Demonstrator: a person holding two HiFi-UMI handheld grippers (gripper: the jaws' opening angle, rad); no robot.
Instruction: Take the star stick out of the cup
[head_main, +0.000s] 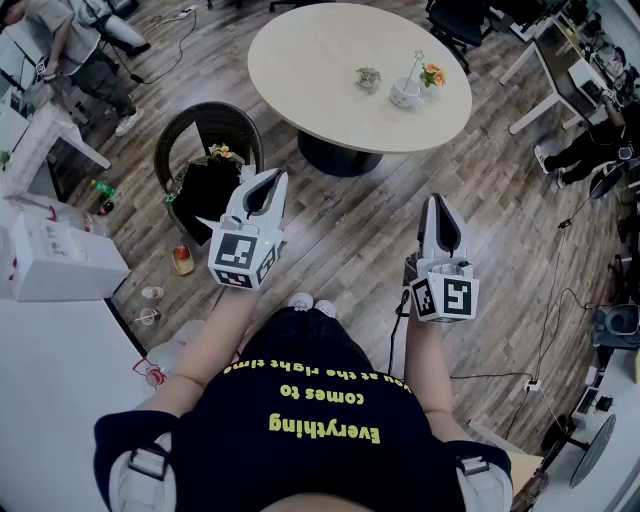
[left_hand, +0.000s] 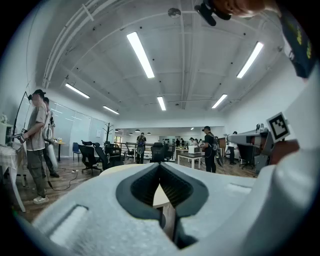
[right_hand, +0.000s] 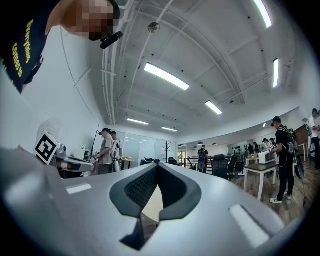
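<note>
Yellow shirt print: "Everything comes to"; star stick in cup.

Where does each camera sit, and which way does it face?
Head view: on the person's head, facing steeply down at floor and round table; shows torso, left gripper, right gripper.
Left gripper view: on that gripper, facing level across the office past shut fingers.
Right gripper view: likewise, on its gripper.
Shared: each gripper view catches the other's marker cube.
</note>
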